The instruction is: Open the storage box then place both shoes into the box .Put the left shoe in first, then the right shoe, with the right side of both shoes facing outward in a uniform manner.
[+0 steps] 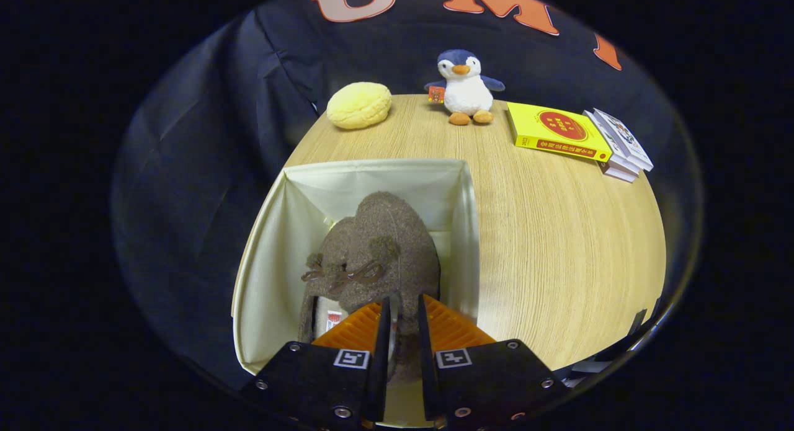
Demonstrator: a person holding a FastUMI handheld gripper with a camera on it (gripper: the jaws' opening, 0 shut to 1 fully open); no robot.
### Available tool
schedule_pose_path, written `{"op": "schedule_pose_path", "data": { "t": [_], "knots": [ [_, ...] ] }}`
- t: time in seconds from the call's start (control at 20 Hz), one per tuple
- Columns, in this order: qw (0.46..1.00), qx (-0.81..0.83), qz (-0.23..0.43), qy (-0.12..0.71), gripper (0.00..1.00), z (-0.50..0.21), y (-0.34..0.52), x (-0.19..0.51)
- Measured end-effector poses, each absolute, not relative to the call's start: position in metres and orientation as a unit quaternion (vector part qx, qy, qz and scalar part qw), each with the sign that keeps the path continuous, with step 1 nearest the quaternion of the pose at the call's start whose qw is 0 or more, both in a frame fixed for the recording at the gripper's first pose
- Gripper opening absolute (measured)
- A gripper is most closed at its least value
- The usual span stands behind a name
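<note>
Between the fingers of the gripper point(403, 322), a fuzzy brown shoe point(378, 257) is pinched at its rear part, both fingers pressing on it with only a narrow gap left between them. It has a brown lace bow on its upper, and a small white tag shows low on its left side. It hangs or rests inside the open box point(273, 257), a cream fabric bin with no lid on it; whether the sole touches the bottom cannot be told. What looks like a second rounded brown form of the same fabric sits just behind the first, so two shoes may be in there, but the outlines merge and I cannot tell them apart.

Beyond the fingers, the box stands at the left edge of the wooden tabletop point(558, 245). Farther back on the tabletop lie a yellow bun-shaped cushion point(358, 105), a plush penguin point(465, 87) sitting upright near the wall, and to its right a yellow book point(558, 132) lying flat, touching a small stack of other books point(620, 146). These things are well apart from the box.
</note>
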State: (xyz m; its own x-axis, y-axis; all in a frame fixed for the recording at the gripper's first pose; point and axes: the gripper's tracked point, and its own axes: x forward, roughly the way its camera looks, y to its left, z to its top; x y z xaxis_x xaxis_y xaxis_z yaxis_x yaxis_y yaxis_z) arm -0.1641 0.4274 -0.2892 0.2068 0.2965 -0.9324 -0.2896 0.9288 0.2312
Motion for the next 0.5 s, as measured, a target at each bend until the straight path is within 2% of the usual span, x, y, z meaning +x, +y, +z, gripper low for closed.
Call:
{"op": "schedule_pose_path", "data": {
  "t": [0.1, 0.5],
  "knots": [
    [0.779, 0.010, 0.212, 0.590, 0.28, -0.284, 0.434, -0.167],
    [0.807, 0.076, 0.243, 0.533, 0.64, -0.216, 0.395, -0.142]
  ]
}}
